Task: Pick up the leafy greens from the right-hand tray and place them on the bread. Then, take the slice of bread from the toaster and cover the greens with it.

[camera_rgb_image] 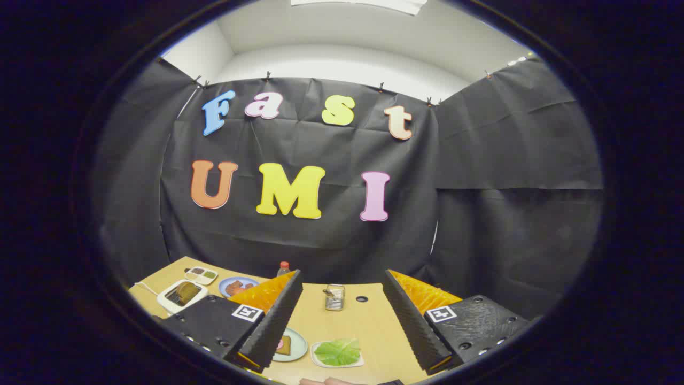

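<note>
- Fingers of the gripper (pixel 342 315) are sitting nearest the camera, spread wide apart w/ nothing between them; bare wooden table (pixel 368 321) is showing in the gap.
- Leafy greens (pixel 337 352) are lying flat on a small white tray (pixel 355 362), between the two fingers and low down near their bases, touching neither finger.
- Just beside that tray, toward the left finger, a round pale plate (pixel 300 345) is holding a brown square of bread (pixel 284 346), partly hidden behind the left finger.
- Beyond the fingertips, approx. midway between them, a small metal container (pixel 334 297) is standing upright, w/ a dark round hole (pixel 362 299) in the tabletop just beside it.
- Off beyond the left finger, a white toaster (pixel 181 295) is sitting w/ a brown slice (pixel 187 291) showing in its top.
- Near the toaster, a blue plate (pixel 238 286) w/ reddish food, a small divided dish (pixel 201 275), and a red-capped bottle (pixel 284 267) are standing by the booth's wall.
- Part of a hand (pixel 327 381) is peeking in below the greens.
- Progress, as a judgement: nothing is looking done yet. Greens are not yet picked, bread is not yet topped, toaster slice is not yet taken.
- What is left: both steps, i.e. greens onto bread, then toaster slice over them.
</note>
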### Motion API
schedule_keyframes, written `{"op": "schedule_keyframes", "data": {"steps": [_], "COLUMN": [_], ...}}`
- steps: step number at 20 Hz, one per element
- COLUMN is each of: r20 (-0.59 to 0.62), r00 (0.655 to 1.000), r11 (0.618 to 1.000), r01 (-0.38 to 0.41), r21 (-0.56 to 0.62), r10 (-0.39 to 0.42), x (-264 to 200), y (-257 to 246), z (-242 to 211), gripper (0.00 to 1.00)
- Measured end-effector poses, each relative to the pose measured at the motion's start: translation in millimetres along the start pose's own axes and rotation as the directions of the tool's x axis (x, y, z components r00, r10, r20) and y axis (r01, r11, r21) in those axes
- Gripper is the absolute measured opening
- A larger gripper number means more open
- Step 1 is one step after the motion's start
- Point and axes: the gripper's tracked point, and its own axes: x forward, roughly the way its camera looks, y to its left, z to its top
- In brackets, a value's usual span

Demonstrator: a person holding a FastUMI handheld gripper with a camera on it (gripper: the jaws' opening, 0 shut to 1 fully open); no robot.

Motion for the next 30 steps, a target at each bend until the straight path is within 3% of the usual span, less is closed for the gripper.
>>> {"op": "schedule_keyframes", "data": {"steps": [12,20,24,30], "r20": [-0.060,-0.177,-0.300,-0.500], "r00": [0.998,0.977,0.937,0.822], "r11": [0.999,0.993,0.984,0.961], "r01": [-0.013,-0.120,-0.174,-0.259], "r21": [0.029,0.012,0.036,0.097], "r10": [0.015,0.120,0.177,0.272], "x": [13,77,121,162], "y": [-25,-65,-74,-61], "z": [-19,-93,-161,-261], "gripper": [0.95,0.95,0.96,0.96]}}
